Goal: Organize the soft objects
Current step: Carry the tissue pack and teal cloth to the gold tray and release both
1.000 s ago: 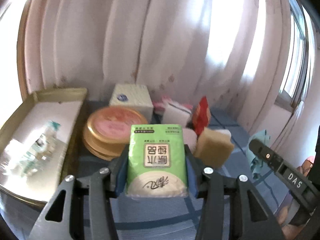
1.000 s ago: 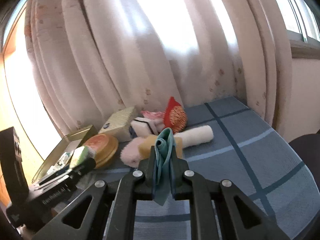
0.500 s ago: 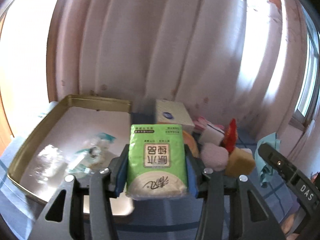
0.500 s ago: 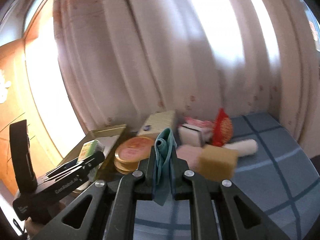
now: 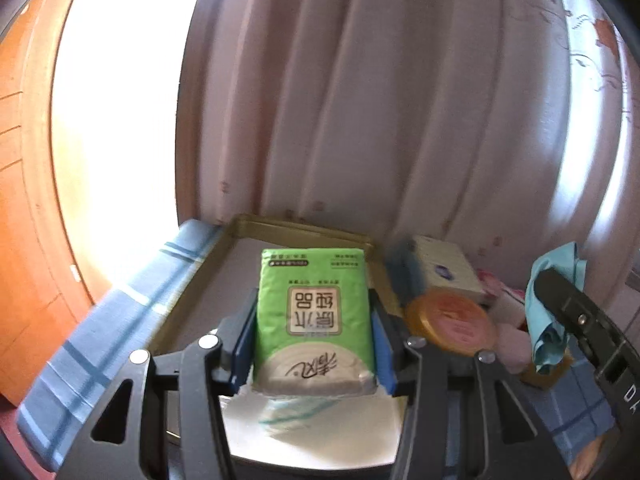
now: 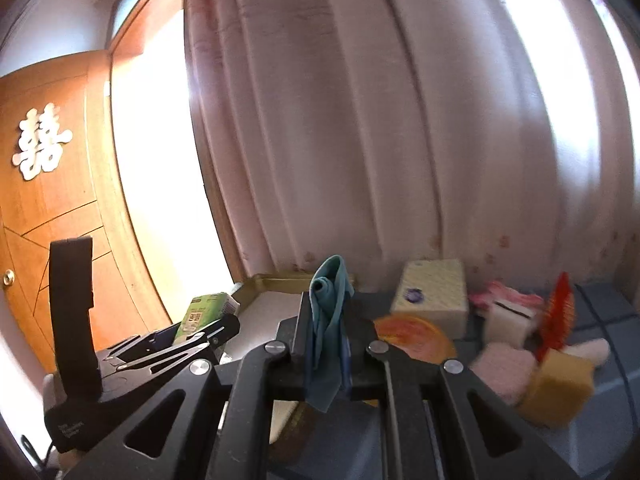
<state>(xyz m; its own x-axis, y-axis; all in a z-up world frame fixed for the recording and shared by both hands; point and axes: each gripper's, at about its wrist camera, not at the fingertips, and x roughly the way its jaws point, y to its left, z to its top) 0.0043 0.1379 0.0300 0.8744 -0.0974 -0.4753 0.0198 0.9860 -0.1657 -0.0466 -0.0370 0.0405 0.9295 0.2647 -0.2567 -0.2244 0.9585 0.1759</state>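
Both grippers loaded, over the gold rectangular metal tray (image 5: 296, 229).

The left gripper (image 5: 316, 344) clamps one green plastic-wrapped tissue pack (image 5: 316, 312); the right gripper (image 6: 328, 344) pinches one teal folded cloth (image 6: 326, 320). Lower each level onto the tray floor before letting go. On the blue cloth beyond: one yellow sponge block (image 6: 556, 384), one round orange tin (image 5: 450, 322), one cream tissue box (image 6: 432, 292).

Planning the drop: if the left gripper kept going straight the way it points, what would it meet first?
Probably the gold tray: the left gripper, shut on the green tissue pack, points down over its pale floor, with the curtain behind. Depth is uncertain.
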